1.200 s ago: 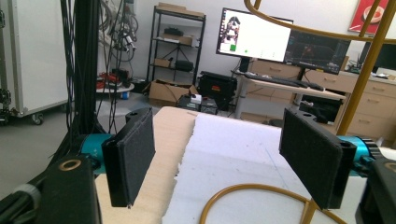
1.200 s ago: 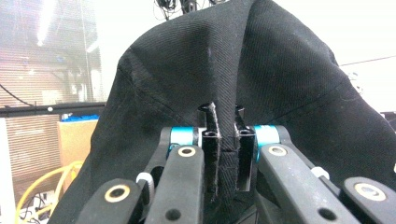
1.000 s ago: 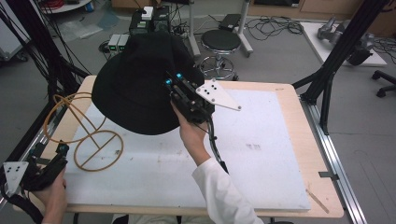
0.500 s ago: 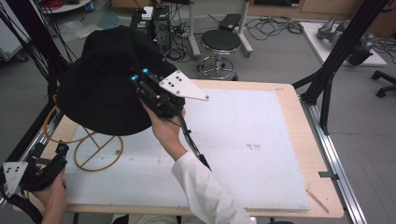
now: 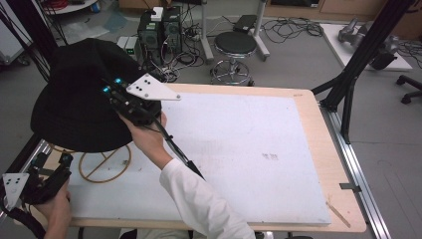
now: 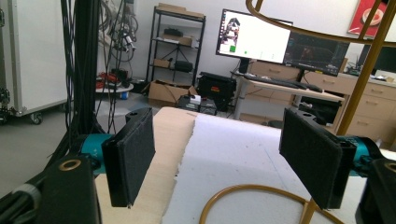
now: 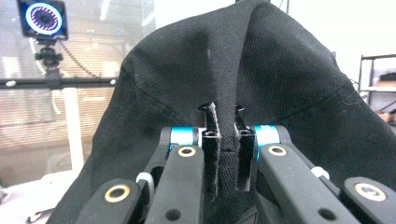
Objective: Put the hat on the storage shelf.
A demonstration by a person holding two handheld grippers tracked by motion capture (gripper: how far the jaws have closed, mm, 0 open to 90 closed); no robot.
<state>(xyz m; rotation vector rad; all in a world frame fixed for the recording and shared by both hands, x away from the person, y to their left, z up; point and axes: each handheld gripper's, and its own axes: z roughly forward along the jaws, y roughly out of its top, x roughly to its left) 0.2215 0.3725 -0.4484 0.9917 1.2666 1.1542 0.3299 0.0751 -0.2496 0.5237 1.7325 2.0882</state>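
Hanging over the gold wire hat stand (image 5: 102, 164) at the counter's (image 5: 239, 149) left end, the black bucket hat (image 5: 74, 104) is pinched at its brim by right gripper (image 7: 223, 154) fingers. Left gripper (image 6: 224, 163) fingers gape, empty. Centre crown over stand's top ring before lowering.

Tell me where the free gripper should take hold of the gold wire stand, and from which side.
Probably the upright rod of the gold wire stand: thin and straight, it fits between flat pads. Come in level from the person's side, where the left gripper already stands open around the base ring.
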